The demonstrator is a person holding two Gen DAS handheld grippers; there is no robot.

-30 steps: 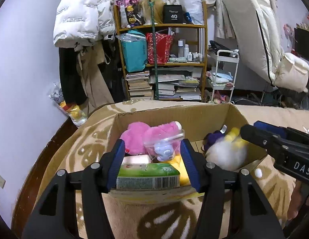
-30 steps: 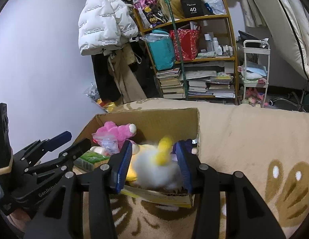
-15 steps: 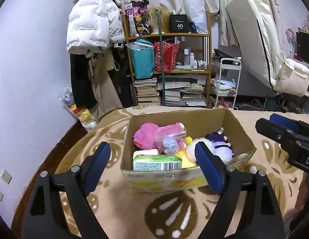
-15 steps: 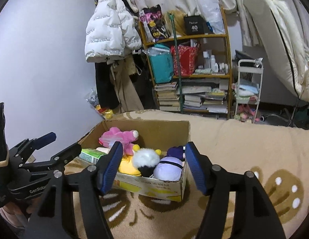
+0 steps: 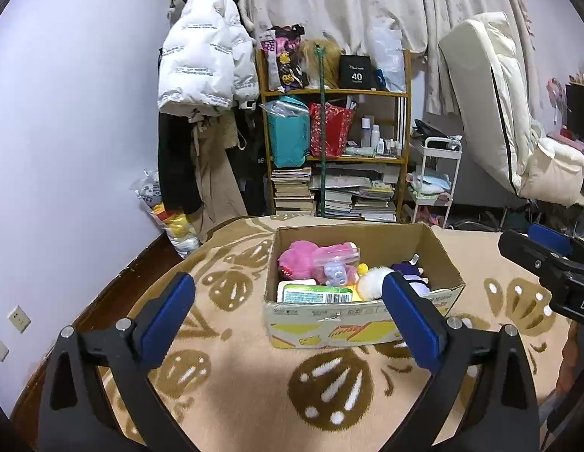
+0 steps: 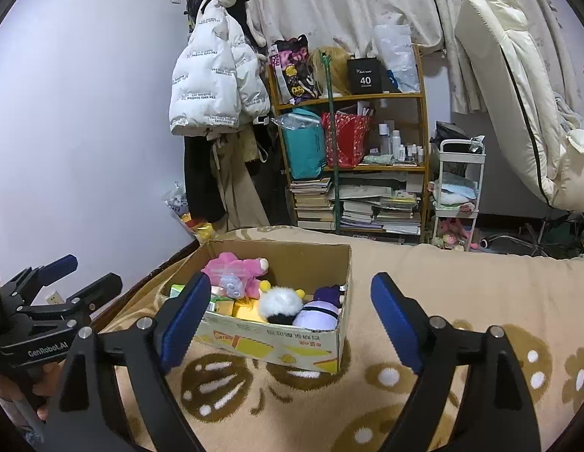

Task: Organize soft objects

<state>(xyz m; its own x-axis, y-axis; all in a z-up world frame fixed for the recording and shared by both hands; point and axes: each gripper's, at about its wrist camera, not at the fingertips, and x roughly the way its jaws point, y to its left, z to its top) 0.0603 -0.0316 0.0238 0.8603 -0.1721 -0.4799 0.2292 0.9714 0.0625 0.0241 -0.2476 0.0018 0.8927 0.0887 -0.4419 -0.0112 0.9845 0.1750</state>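
Both grippers (image 5: pixel 288 303) (image 6: pixel 290 310) wide apart, box (image 5: pixel 361 324) filled

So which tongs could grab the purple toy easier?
Probably the right tongs: open, with the purple toy almost straight ahead between them. The left tongs face the other end of the box.

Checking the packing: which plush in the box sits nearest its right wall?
The purple plush, against the right wall; the white fluffy one and pink one lie further left.
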